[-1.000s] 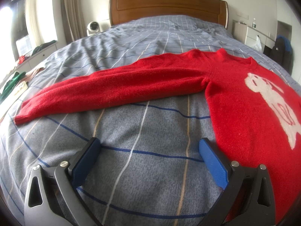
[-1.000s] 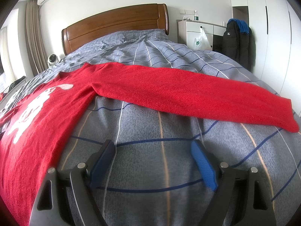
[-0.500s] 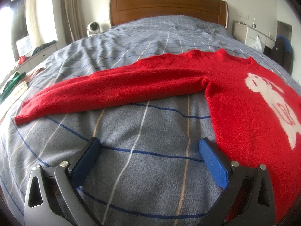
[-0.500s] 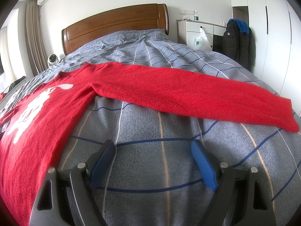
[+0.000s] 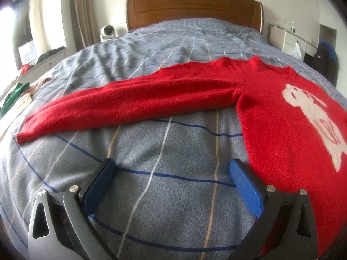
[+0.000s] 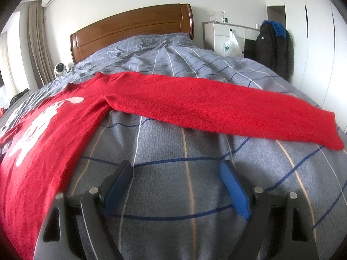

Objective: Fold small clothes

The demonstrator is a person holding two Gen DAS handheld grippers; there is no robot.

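Note:
A red sweater (image 5: 282, 117) with a white animal figure on its chest lies flat, face up, on the bed, both sleeves spread out sideways. In the left wrist view one sleeve (image 5: 130, 101) runs off to the left, its cuff near the bed's left side. My left gripper (image 5: 172, 169) hovers open over bare bedcover, its right finger beside the sweater's side edge. In the right wrist view the sweater's body (image 6: 43, 134) fills the left and the other sleeve (image 6: 227, 110) stretches right. My right gripper (image 6: 176, 171) is open above the cover, holding nothing.
The grey checked bedcover (image 5: 164, 143) spreads over the whole bed, with a wooden headboard (image 5: 193, 6) at the far end. A white cabinet (image 6: 227, 36) with a plastic bag and a dark jacket (image 6: 273, 47) stand to the right. Clothes lie on a low unit (image 5: 19, 93) at the left.

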